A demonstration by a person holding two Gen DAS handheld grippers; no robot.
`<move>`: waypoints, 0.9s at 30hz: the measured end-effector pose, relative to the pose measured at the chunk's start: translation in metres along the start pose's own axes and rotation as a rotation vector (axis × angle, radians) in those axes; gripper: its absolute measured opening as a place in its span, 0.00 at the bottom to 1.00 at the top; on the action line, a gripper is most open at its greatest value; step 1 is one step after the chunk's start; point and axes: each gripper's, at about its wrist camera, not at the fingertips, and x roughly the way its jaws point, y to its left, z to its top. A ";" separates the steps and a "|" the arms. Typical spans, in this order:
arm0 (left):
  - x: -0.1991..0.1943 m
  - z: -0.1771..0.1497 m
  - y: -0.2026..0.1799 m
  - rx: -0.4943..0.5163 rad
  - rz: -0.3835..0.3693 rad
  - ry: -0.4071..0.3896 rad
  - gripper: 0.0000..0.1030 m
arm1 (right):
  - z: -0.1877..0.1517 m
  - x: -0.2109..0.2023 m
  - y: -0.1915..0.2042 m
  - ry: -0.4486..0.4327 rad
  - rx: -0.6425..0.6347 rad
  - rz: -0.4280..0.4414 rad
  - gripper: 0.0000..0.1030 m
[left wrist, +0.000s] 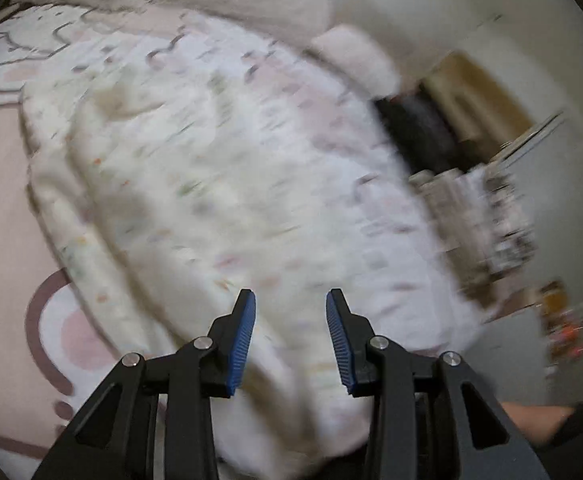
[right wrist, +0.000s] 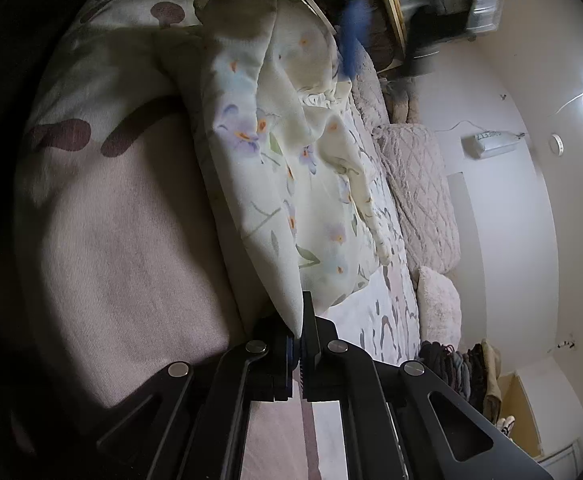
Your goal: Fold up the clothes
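I'm over a pink bedsheet with brown cartoon outlines [right wrist: 123, 240], fluffy quilted pillows [right wrist: 419, 184] along the white wall. The thin cream floral garment [right wrist: 275, 168] drapes there (left view blurred); my right gripper [right wrist: 298, 344] pinches its corner, my left gripper [left wrist: 290, 340] gapes empty above it.

Left view blurred; shelf clutter [left wrist: 487, 216] perhaps bottles.
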 end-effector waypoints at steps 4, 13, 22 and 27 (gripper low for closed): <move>-0.008 -0.004 0.049 -0.036 0.100 -0.004 0.23 | -0.001 0.000 -0.001 -0.004 0.008 0.007 0.03; -0.049 0.094 0.045 0.184 0.290 -0.214 0.59 | -0.001 0.003 -0.007 0.001 0.019 0.021 0.03; 0.067 0.162 0.050 0.523 0.709 -0.053 0.62 | 0.003 0.006 -0.009 0.024 0.033 0.032 0.04; 0.051 0.186 0.115 0.415 0.869 -0.079 0.61 | 0.004 0.005 -0.008 0.025 0.034 0.034 0.04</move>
